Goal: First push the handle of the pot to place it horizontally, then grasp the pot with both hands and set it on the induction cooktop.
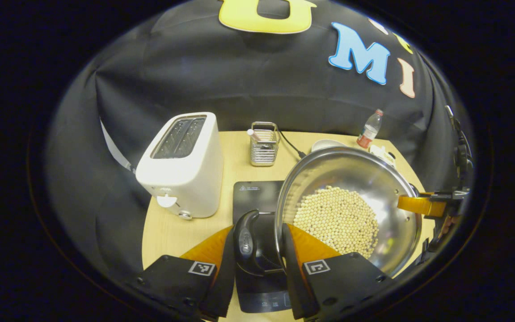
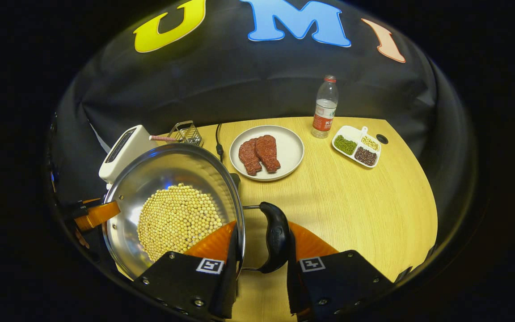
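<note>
Pot gripped at both handles, carry to cooktop in hand.

We find the left claw (image 1: pixel 257 261) closed on one black handle (image 1: pixel 246 241) and the right claw (image 2: pixel 262 261) closed on the other (image 2: pixel 275 241). The pot (image 1: pixel 365 179), holding pale beans (image 1: pixel 335 219), hangs over the induction cooktop (image 1: pixel 253 192) on the worktop (image 2: pixel 351 201). Next we judge a level lowering is needed, lest beans spill.
</note>
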Available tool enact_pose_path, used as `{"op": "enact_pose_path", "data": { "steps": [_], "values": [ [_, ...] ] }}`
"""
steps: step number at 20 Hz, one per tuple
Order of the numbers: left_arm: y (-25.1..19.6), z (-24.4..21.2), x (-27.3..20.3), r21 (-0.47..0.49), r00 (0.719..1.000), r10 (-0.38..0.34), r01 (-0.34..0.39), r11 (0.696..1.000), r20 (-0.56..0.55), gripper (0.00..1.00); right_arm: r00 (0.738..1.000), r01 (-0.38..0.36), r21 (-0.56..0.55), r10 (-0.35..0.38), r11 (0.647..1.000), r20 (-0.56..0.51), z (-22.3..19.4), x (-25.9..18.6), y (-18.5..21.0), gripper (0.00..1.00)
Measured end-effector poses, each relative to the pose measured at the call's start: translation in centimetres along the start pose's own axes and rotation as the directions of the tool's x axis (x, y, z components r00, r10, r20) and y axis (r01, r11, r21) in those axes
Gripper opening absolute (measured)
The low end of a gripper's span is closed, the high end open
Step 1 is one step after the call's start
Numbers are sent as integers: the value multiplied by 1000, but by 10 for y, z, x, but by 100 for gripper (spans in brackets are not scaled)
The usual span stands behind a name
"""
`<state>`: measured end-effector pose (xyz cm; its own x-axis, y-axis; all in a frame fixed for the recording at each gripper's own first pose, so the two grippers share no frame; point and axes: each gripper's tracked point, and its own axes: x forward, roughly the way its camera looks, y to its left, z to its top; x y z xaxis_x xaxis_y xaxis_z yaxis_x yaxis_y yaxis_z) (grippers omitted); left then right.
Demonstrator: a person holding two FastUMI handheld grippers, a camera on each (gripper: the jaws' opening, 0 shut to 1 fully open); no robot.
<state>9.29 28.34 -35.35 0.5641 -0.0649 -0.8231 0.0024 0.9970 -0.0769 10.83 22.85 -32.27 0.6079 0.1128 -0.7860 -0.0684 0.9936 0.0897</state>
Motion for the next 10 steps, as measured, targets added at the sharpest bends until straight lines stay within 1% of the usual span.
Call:
{"op": "enact_pose_path", "data": {
  "steps": [10],
  "values": [
    [27, -10, 15, -15, 1000, 14, -14, 1000, -8, 55, 999, -13, -17, 12, 1000, -32, -4, 20, 28, 47]
  ]
}}
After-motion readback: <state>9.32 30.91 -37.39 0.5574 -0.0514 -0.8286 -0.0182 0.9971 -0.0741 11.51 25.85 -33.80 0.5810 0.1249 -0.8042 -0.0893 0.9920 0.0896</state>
